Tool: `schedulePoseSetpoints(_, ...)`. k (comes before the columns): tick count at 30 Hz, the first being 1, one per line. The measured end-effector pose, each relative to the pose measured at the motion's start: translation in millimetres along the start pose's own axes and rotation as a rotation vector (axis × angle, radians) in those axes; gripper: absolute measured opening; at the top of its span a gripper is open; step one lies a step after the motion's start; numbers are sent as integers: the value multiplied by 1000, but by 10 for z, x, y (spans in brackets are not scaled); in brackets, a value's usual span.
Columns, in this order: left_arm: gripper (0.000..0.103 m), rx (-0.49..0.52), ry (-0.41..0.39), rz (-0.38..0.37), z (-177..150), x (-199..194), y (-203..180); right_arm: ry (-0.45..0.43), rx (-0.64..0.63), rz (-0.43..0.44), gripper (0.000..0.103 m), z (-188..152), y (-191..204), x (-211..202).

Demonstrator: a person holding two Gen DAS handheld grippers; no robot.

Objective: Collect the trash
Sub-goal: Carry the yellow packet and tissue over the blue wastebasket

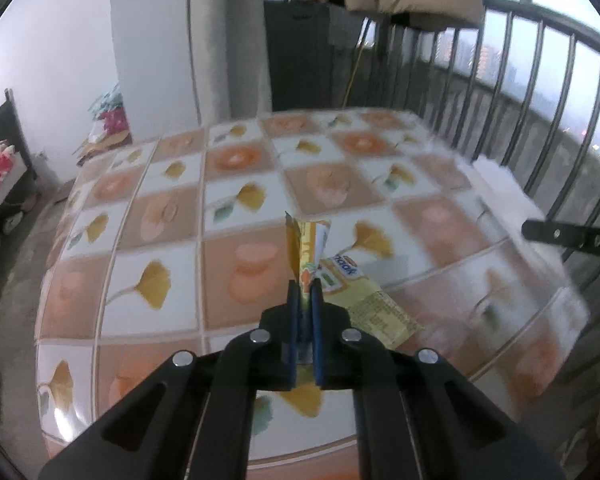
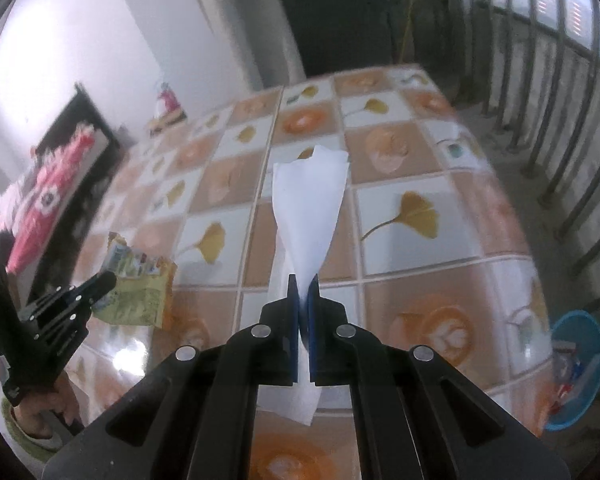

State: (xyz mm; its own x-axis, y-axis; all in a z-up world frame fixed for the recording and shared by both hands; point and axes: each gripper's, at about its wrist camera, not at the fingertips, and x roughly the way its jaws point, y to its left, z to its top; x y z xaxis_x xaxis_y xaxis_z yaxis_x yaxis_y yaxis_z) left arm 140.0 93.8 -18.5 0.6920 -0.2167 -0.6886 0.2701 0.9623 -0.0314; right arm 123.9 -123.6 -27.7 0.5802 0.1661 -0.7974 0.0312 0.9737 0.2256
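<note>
Midway through collection: the left gripper [image 1: 304, 284] is closed on a yellow snack wrapper [image 1: 332, 276], whose tail trails toward the patterned table [image 1: 148, 184]. The right gripper [image 2: 303, 282] is pinched tight on a white tissue [image 2: 310, 208], lifted clear above the cloth. Neither item is binned yet; a blue basket [image 2: 580, 372], already holding scraps, waits below the table's near right edge.
</note>
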Motion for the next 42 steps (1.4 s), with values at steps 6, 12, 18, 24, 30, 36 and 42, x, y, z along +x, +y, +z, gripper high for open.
schedulePoseSetpoints(6,5,55,-88,-127,389,-204,-412,-95,122,30,2,-119,-314,-418)
schedulePoseSetpoints(12,5,197,-114,-286,799,-226,-1297,-193,290,-8,2,-387,-969,-885)
schedulePoseSetpoints(18,5,367,-88,-447,958,-111,-2422,-286,536,-135,2,-863,-1963,-1450)
schedulePoseSetpoints(24,5,566,39,-561,852,352,-3818,-267,885,-240,2,-1720,-2921,-1609)
schedulePoseSetpoints(30,6,702,160,-518,505,1049,-4835,-184,1048,-255,2,-2215,-3381,-1298)
schedulePoseSetpoints(36,7,674,339,-515,252,1737,-5417,-149,1227,-163,3,-2521,-3754,-912)
schedulePoseSetpoints(42,7,624,458,-495,65,2206,-5665,-163,1426,-125,6,-2761,-4053,-669)
